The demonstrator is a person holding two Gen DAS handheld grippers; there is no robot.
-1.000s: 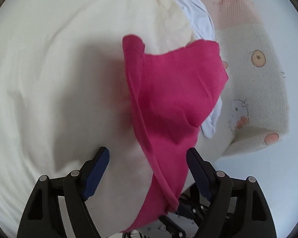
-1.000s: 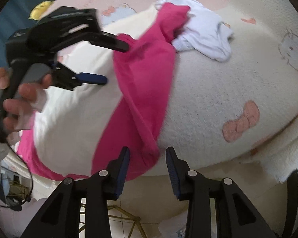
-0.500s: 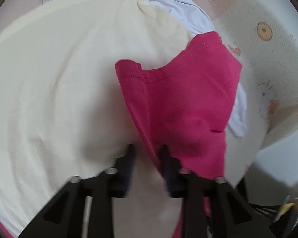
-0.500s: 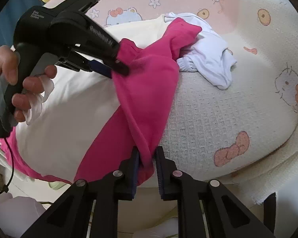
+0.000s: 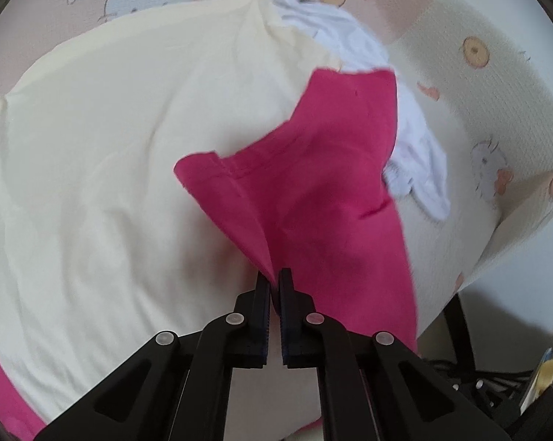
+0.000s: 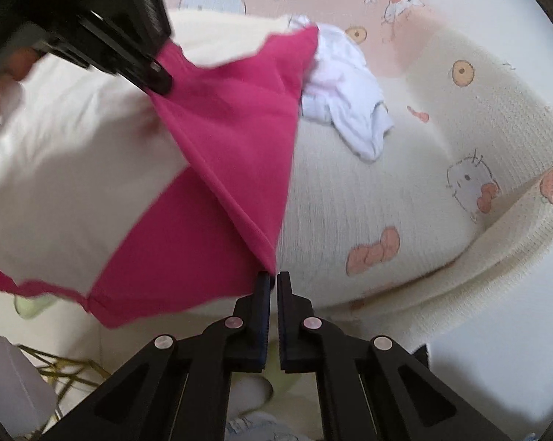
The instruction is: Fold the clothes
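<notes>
Left wrist view: the left gripper (image 5: 275,280), its jaws just closed, is clamped on a fold of the pink garment (image 5: 327,191), which drapes over a cream cloth (image 5: 111,154) spread on a patterned blanket (image 5: 496,117). A crumpled white garment (image 5: 416,147) lies just beyond, at the pink garment's far right. Right wrist view: the right gripper (image 6: 272,281), jaws likewise just closed, pinches the near corner of the pink garment (image 6: 232,139); the left gripper (image 6: 158,81) grips its far-left edge, so the hem stretches between the two grippers above the cream cloth (image 6: 63,176).
</notes>
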